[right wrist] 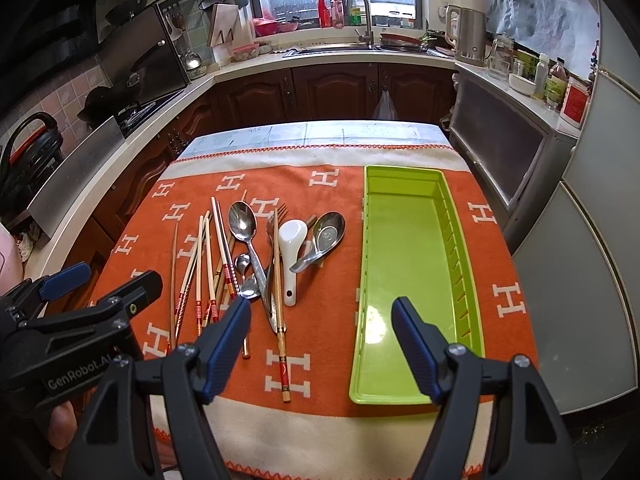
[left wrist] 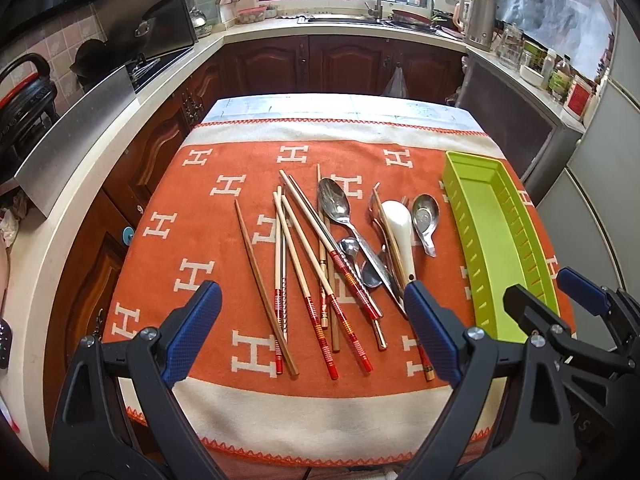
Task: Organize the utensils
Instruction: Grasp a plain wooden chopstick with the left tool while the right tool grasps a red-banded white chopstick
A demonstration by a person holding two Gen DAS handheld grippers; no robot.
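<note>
Both grippers tilted downward, fingers apart

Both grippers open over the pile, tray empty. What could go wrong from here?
1. The wooden chopsticks and the long steel spoon lie crossed, so lifting one may drag the others.
2. The white ceramic spoon looks smooth and may slip from the pads.
3. The empty light-green plastic tray may slide on the orange towel if nudged.

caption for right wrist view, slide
Open right gripper above orange H-patterned cloth, between jumbled chopsticks and spoons and empty lime-green plastic tray.
</note>
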